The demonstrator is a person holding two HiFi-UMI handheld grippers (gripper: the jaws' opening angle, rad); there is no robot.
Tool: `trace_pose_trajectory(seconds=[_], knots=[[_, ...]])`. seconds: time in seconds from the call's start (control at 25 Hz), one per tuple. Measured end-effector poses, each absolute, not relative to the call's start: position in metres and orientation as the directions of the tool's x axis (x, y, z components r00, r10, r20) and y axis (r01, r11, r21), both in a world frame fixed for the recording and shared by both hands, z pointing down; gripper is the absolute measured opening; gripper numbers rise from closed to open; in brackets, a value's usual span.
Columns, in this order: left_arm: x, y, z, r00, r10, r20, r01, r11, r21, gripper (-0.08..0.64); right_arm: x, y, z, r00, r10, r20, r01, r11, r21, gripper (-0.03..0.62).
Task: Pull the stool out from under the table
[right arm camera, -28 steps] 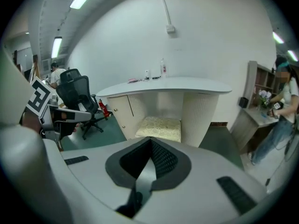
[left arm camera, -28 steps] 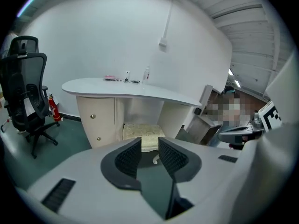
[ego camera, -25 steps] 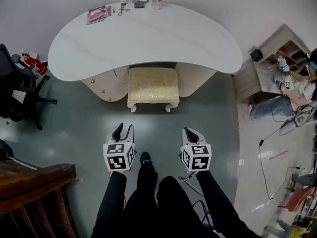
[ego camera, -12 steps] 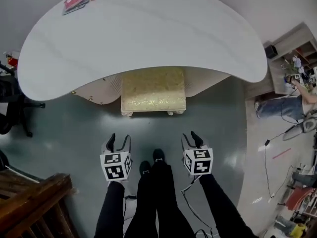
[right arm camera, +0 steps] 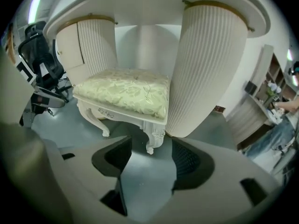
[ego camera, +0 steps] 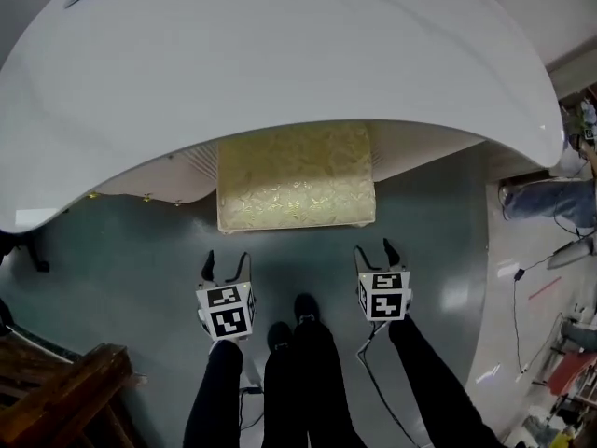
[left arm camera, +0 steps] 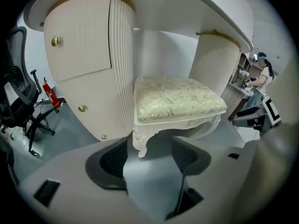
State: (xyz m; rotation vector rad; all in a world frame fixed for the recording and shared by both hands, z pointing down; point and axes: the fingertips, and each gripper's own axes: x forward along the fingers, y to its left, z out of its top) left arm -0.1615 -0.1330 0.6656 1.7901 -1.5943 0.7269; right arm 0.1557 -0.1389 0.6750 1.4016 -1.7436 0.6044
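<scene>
Stool (ego camera: 297, 177) is sitting tucked in the kneehole under the table (ego camera: 280, 63), centre of the head view. Only a front strip of the cushion is showing past the tabletop edge, so by my read the pull isn't started yet.

Left gripper (ego camera: 227, 265) is hovering lower left of centre and right gripper (ego camera: 374, 253) lower right. Both are near the stool's front edge and not touching it. Jaws on both have just been opening and are standing wide apart, gripping nothing.

- Left gripper view: the near corner leg (left arm camera: 140, 143) is lining up with the gap but lying beyond the pads.
- Right gripper view: same story with the other front leg (right arm camera: 150, 141).

Looks like the approach is finishing, one gripper per front corner.

What's remaining is everything that counts: closing in, clamping on the front legs or the carved apron, then dragging the stool back over the floor (ego camera: 140, 241) toward the bottom of the frame.

One thing I'm watching is the ribbed pedestal (right arm camera: 205, 69), which is sitting just beside the seat's right side — the pull probably needs to be going straight back to avoid scraping.
</scene>
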Motion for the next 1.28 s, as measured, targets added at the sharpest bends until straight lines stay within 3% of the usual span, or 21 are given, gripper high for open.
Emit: trace_pose_trajectory(seconds=[0.48, 0.84, 1.28], knots=[[-0.176, -0.168, 0.748, 0.065, -0.599, 0.798, -0.998, -0.061, 0.035, 0.299, 0.163, -0.184, 0.740, -0.001, -0.586, 0.810, -0.918, 0.321, 0.231, 0.261], [-0.167, -0.192, 0.770, 0.105, -0.580, 0.808, -0.987, -0.163, 0.012, 0.299, 0.161, -0.191, 0.741, -0.006, -0.596, 0.803, -0.915, 0.328, 0.236, 0.261], [-0.167, -0.204, 0.780, 0.082, -0.584, 0.808, -0.982, -0.185, -0.034, 0.299, 0.158, -0.202, 0.763, 0.000, -0.576, 0.818, -0.895, 0.365, 0.257, 0.261]])
